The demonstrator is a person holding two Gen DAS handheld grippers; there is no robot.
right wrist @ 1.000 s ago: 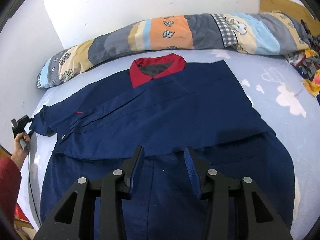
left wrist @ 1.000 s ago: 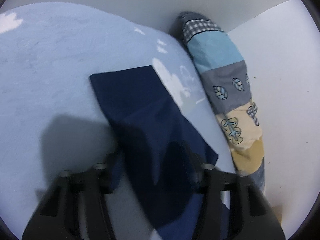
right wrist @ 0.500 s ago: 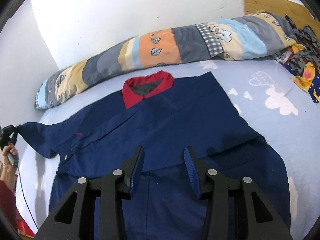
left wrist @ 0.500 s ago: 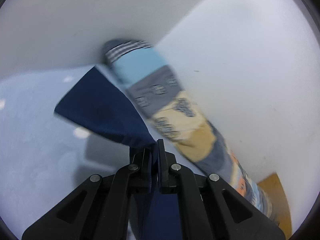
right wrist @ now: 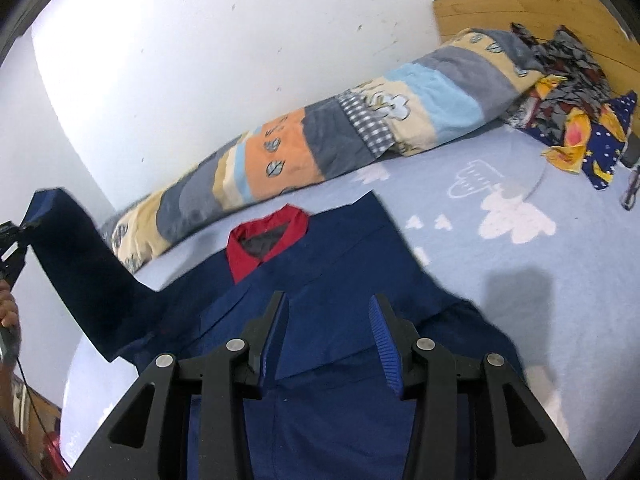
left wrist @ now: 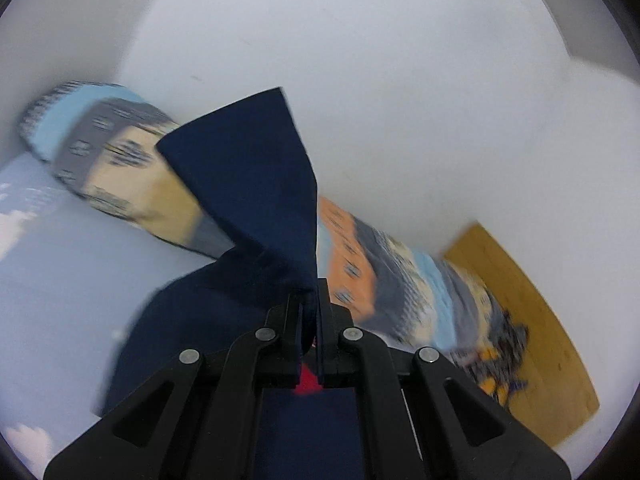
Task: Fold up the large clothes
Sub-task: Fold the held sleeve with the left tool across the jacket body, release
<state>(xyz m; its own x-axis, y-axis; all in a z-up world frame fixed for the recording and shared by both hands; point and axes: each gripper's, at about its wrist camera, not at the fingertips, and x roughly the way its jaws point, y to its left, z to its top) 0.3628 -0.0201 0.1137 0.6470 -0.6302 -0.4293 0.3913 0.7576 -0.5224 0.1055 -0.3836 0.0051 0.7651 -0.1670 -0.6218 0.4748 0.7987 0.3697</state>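
Right gripper (right wrist: 328, 336), nearest the lens: jaws apart, blue ribbed pads bare, nothing between them. It hangs over the body of the navy shirt (right wrist: 320, 320) without touching the cloth.

The navy shirt lies spread on the light blue sheet (right wrist: 540, 280), front up, red collar (right wrist: 266, 242) pointing toward the wall. Right side of the shirt is folded in over the chest, leaving a straight edge across the front. White cloud prints on the sheet just right of the shirt.

Left gripper (left wrist: 310, 304): jaws closed tight on the shirt's sleeve (left wrist: 256, 176). The cloth is pinched between the pads and fans out ahead of them, off the bed. Left wrist view is motion-blurred. From the right wrist view the same sleeve (right wrist: 84, 272) runs as a taut band up and to the left from the shoulder to the left gripper (right wrist: 16, 236) at the frame edge, a hand (right wrist: 6, 308) on its handle below.

Beyond the shirt: a long patchwork bolster (right wrist: 320, 148) lies along the white wall (right wrist: 200, 60), touching the sheet. At its far right end, a crumpled patterned cloth (right wrist: 576, 120) in dark blue, yellow and grey, against a wooden headboard (right wrist: 500, 12).
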